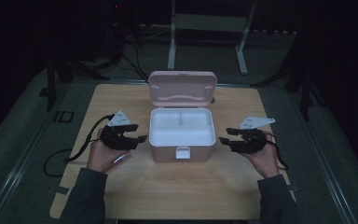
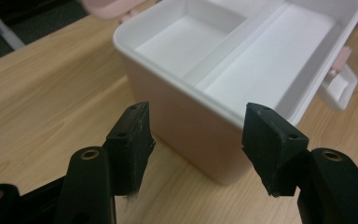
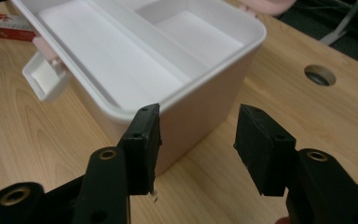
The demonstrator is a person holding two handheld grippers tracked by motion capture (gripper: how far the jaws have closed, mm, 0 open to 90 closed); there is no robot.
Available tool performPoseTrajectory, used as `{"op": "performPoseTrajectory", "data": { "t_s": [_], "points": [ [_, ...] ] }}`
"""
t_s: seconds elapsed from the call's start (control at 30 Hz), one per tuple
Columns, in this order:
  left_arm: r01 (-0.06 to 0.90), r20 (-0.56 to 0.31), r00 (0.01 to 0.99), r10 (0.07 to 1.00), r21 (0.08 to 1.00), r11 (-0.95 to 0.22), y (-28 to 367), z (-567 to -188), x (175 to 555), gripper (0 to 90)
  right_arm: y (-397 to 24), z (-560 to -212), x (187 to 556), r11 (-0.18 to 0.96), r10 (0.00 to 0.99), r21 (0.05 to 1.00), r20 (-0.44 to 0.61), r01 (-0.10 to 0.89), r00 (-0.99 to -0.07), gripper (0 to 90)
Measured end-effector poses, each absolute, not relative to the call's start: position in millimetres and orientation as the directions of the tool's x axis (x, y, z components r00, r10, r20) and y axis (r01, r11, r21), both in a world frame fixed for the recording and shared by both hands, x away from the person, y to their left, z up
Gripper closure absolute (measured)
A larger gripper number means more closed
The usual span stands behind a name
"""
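A pale pink box (image 1: 182, 151) stands in the middle of the wooden table with its lid (image 1: 182, 88) swung up at the back. Inside it sits an empty white tray (image 1: 182, 126) split into compartments. A latch flap (image 1: 182, 152) hangs on the front wall. My left gripper (image 1: 137, 133) is held just left of the box, open, jaws toward its side wall (image 2: 205, 135). My right gripper (image 1: 227, 135) mirrors it at the box's right side, also open, facing the wall (image 3: 200, 126). Nothing is between either pair of jaws (image 2: 196, 140) (image 3: 198, 140).
A round cable hole (image 3: 320, 74) is cut in the tabletop behind the box on the right. A small red and white packet (image 3: 4, 25) lies on the table past the box's far side. Metal stand legs (image 1: 172, 46) rise beyond the table.
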State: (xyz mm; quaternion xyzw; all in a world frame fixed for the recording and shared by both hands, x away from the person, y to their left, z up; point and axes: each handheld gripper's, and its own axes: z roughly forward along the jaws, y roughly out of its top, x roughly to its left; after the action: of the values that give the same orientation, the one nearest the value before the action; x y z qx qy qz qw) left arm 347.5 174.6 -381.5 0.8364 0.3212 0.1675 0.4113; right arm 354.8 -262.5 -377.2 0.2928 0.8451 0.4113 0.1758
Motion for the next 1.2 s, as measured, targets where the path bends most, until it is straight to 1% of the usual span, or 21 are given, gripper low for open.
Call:
{"op": "performPoseTrajectory", "data": {
  "t_s": [0.3, 0.57, 1.07, 1.2],
  "points": [
    [0.429, 0.022, 0.724, 0.690, 0.769, -0.474, 193, -394, 337, 39.6, -269, -389, 349, 0.505, 0.644, 0.780, -0.055, 0.370, -0.763, 47.2],
    [0.447, 0.030, 0.712, 0.701, 0.751, -0.486, 207, -399, 330, 39.3, -272, -396, 344, 0.516, 0.643, 0.771, -0.060, 0.373, -0.763, 45.7],
    [0.474, 0.040, 0.709, 0.704, 0.712, -0.518, 215, -412, 326, 38.9, -273, -410, 337, 0.535, 0.643, 0.750, -0.062, 0.389, -0.764, 44.3],
    [0.461, 0.048, 0.718, 0.695, 0.715, -0.525, 215, -413, 322, 38.2, -274, -411, 335, 0.536, 0.640, 0.751, -0.063, 0.386, -0.765, 44.3]
  ]
}}
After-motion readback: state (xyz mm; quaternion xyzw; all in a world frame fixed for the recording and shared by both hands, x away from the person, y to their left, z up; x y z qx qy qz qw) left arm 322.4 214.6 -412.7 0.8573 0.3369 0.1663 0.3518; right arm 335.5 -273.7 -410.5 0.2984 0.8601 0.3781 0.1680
